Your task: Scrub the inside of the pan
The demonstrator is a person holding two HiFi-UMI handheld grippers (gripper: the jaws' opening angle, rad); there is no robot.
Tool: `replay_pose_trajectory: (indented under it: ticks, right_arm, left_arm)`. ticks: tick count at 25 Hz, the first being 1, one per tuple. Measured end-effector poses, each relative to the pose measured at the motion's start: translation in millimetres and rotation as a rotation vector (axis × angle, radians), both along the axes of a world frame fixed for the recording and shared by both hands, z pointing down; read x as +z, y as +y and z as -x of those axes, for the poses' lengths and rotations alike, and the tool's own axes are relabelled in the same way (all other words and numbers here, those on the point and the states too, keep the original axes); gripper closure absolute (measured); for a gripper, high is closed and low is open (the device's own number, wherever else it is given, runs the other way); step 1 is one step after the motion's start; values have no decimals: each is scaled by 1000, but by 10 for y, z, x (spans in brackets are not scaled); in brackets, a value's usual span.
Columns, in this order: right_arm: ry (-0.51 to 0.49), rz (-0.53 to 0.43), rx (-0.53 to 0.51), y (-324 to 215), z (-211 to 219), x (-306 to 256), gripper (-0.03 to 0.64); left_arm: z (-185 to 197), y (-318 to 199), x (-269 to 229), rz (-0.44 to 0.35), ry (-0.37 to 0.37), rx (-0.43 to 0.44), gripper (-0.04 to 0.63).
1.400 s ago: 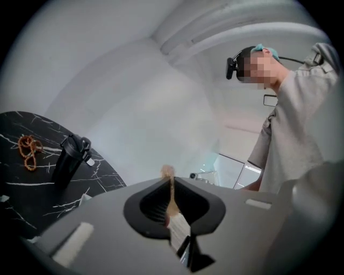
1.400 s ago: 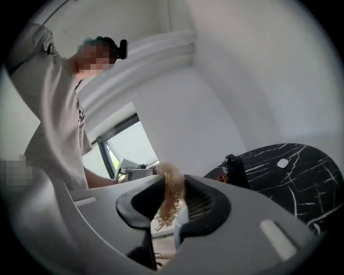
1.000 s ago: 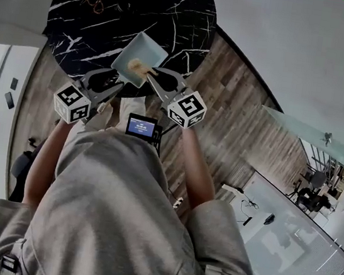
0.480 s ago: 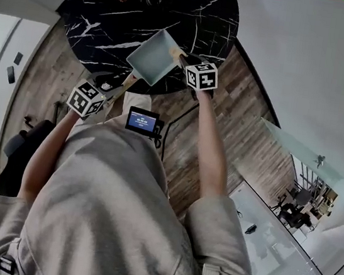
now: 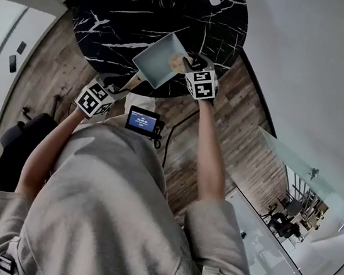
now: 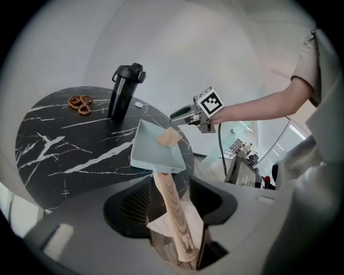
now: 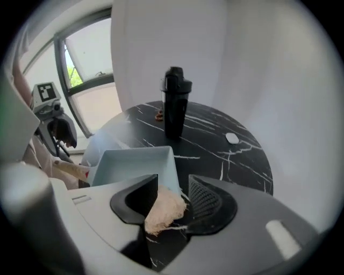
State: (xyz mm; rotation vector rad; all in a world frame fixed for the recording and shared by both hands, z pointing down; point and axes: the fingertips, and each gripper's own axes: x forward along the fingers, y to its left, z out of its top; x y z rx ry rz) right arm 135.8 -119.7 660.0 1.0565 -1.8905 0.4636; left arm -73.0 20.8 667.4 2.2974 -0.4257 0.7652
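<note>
The pale blue square pan (image 5: 159,62) sits at the near edge of the round black marble table (image 5: 112,17). Its wooden handle (image 6: 174,212) runs back between the jaws of my left gripper (image 5: 122,86). Those jaws have just been opening and stand wide, with a gap beside the handle. A tan sponge (image 7: 164,207) lies at the pan's right rim (image 6: 169,138), between the jaws of my right gripper (image 7: 172,201). These have just been opening too, and the sponge leans on one jaw only. In the left gripper view the right gripper (image 6: 181,114) hangs just over the sponge.
A tall black bottle (image 7: 176,102) stands behind the pan (image 7: 134,164). A brown bead string (image 6: 80,103) and a small white disc (image 7: 232,138) lie further back on the table. A small screen (image 5: 142,121) hangs at the person's chest. A dark chair (image 5: 6,142) stands on the wooden floor at the left.
Both grippers came down and forward with the pan, which now rests on the table. The right jaws have let go of the sponge and the left jaws have widened round the handle.
</note>
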Motion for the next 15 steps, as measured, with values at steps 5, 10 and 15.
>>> replay_pose_trajectory:
  ticks: [5,10,15]
  right_arm:
    - [133,110,-276,258,348,319,423]
    - [265,215,-318,364,160,699,457]
    - [213,298,-298,406,136,750,471]
  left_arm:
    - [3,45,114,11,-41,22,396]
    - [-50,151,281,34,-102,66,388]
    - [-166,222,447,85,-151,60,368]
